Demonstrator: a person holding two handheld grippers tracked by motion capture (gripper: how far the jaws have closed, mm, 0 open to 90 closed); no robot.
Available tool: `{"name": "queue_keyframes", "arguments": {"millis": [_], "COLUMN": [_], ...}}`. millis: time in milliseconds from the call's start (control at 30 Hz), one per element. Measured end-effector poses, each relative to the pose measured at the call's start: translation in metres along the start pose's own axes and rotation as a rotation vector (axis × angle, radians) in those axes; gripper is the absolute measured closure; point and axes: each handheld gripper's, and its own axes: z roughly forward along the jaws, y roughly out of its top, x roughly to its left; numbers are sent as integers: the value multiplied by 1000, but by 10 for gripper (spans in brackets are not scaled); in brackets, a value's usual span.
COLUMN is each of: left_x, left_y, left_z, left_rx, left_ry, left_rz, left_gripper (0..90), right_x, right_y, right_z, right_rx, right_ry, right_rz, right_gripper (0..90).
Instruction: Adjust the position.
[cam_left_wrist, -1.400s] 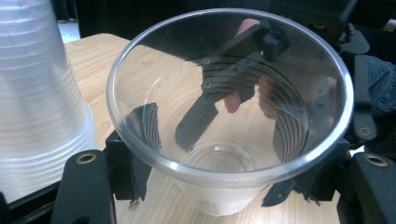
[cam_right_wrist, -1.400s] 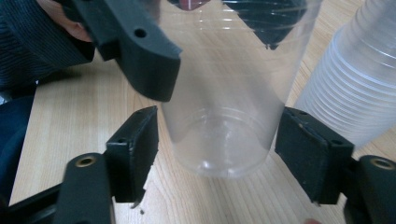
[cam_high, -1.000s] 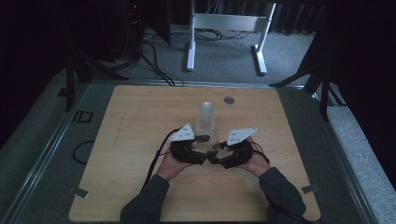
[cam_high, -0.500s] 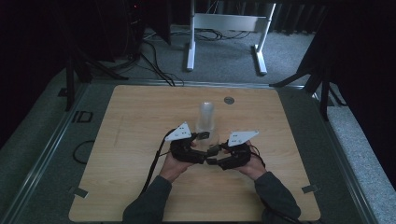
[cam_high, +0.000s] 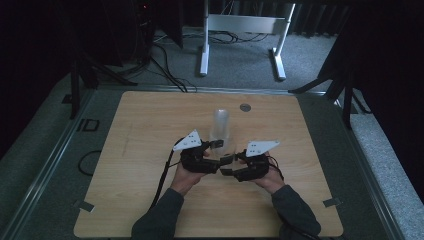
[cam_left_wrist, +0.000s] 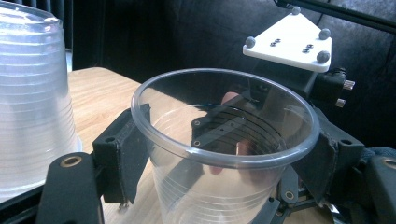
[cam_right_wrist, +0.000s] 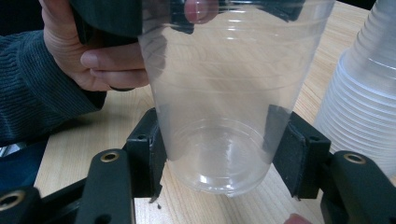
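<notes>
On the wooden counter (cam_high: 150, 150), the person's two hands meet near the middle, each with a hand-held gripper. The left hand-held gripper (cam_left_wrist: 219, 154) pinches a clear plastic cup (cam_left_wrist: 224, 154) just under its rim, a black jaw pressed to either side. The right hand-held gripper (cam_right_wrist: 219, 154) clamps the same cup (cam_right_wrist: 224, 93) lower down, near its base, jaws touching both walls. The cup stands upright, mouth up; whether its base rests on the counter or hangs just above it is hard to tell. Just beside it stands a stack of upturned clear cups (cam_high: 220, 127) — cut off at the frame edge in both gripper views. In the high view the held cup is barely visible between the grippers — dim light and its transparency hide it. A small round disc (cam_high: 244, 107) lies farther back on the counter; what it is cannot be made out.
</notes>
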Motion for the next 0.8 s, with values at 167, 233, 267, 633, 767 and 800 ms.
{"name": "queue_keyframes", "arguments": {"millis": [167, 233, 267, 633, 767, 800], "left_x": [-1, -1, -1, -1, 1, 1], "left_y": [0, 0, -1, 1, 1, 1], "left_z": [1, 1, 1, -2, -4, -5], "left_rx": [12, 15, 17, 11, -3, -5], "left_ry": [5, 7, 8, 36, 40, 45], "left_rz": [13, 19, 21, 38, 36, 36], "left_gripper": [273, 274, 274, 278, 278, 279], "right_x": [0, 0, 0, -1, -2, -3], "right_y": [-1, -1, 0, 0, -4, -5], "right_z": [0, 0, -1, -1, -8, -10], "right_rx": [13, 15, 20, 52, 56, 56], "right_ry": [-5, -6, -7, -30, -63, -69], "right_rz": [-5, -6, -7, 2, 21, 25], "right_gripper": [411, 410, 410, 245, 215, 206]}}
